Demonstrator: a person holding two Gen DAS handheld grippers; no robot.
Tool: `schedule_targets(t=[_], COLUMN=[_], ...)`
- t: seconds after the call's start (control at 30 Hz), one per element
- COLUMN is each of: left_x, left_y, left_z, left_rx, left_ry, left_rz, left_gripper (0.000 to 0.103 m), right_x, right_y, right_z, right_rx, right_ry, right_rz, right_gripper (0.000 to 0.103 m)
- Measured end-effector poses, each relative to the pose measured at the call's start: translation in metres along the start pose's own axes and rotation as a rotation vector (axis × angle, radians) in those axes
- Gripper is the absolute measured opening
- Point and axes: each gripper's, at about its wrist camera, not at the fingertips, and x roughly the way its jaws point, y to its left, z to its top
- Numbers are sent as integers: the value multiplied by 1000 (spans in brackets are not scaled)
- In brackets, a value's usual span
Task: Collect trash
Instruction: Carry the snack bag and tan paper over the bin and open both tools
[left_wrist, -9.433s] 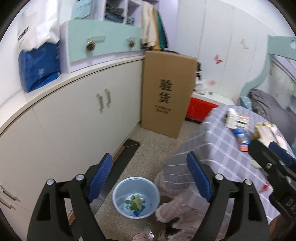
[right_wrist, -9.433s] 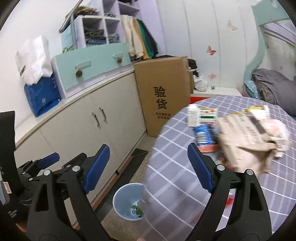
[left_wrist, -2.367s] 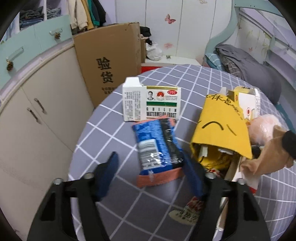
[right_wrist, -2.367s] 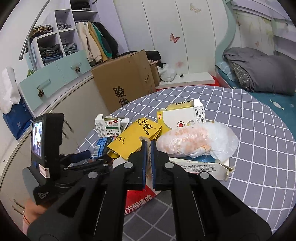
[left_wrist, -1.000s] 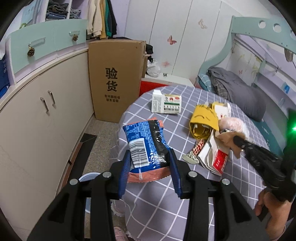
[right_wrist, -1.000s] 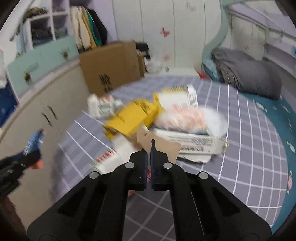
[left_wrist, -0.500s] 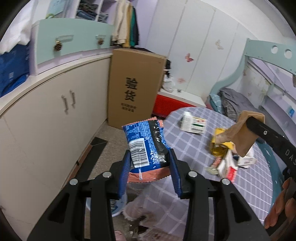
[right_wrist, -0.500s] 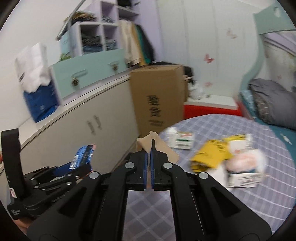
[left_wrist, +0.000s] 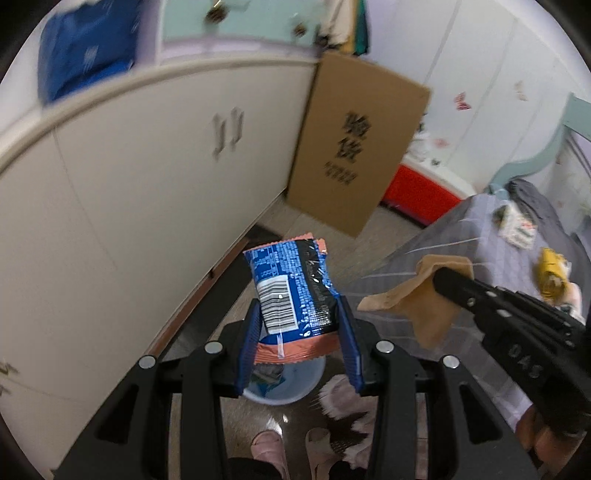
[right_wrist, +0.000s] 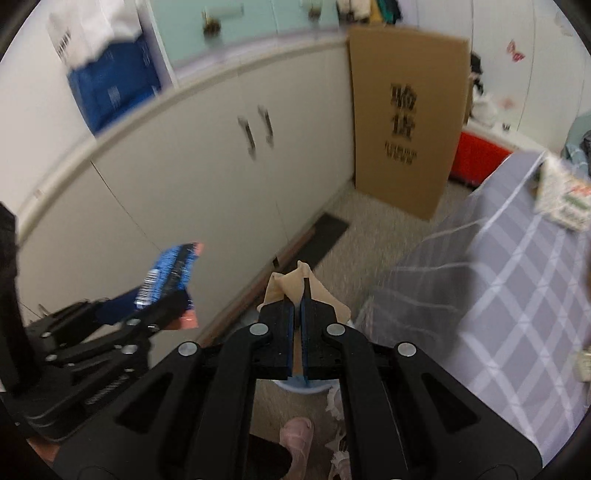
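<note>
My left gripper (left_wrist: 297, 325) is shut on a blue snack wrapper (left_wrist: 290, 291) with a barcode and an orange bottom seam. It hangs above a light blue bin (left_wrist: 284, 384) on the floor, mostly hidden behind the wrapper. My right gripper (right_wrist: 298, 306) is shut on a piece of brown paper (right_wrist: 291, 286); the bin's rim (right_wrist: 304, 387) peeks out just below its fingers. In the left wrist view the right gripper (left_wrist: 441, 277) comes in from the right with the brown paper (left_wrist: 417, 299). The right wrist view shows the left gripper (right_wrist: 162, 302) and the wrapper (right_wrist: 168, 275) at the left.
White cabinets (left_wrist: 147, 184) run along the left wall. A tall cardboard box (left_wrist: 354, 144) leans beside them. The table with a checked cloth (right_wrist: 517, 280) is at the right, with a white box (left_wrist: 517, 229) and yellow trash (left_wrist: 550, 273) on it. Pink slippers (left_wrist: 266, 450) are on the floor.
Both grippers have swung left off the table and lower, over the floor beside the cabinets. The bin now lies right below them. Each still holds its piece of trash.
</note>
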Motion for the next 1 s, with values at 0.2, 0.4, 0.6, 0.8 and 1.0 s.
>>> schedule_targets(t=[0.2,0.4,0.6,0.8,1.0], left_x=[34,55,64,67,65], left_y=[26,35,32,25,14], left_z=[-9,-14,-17,-12,-8], left_rx=[-25,-35,-27,-12,10], left_ry=[74,113,128,130,121], left_rz=[35,58,63,62,55], left_gripper=[39,39,39,40,40], right_x=[60,82,77,58,35], right_y=[5,1,-1,3,0], right_z=[-8,-12,-12,-5,0], right_rx=[3,25,31,0,17], right_ry=[114,147,127,54,-24], right_rz=[3,3,-5,-53,-47], right_gripper=[5,47,49,52,52])
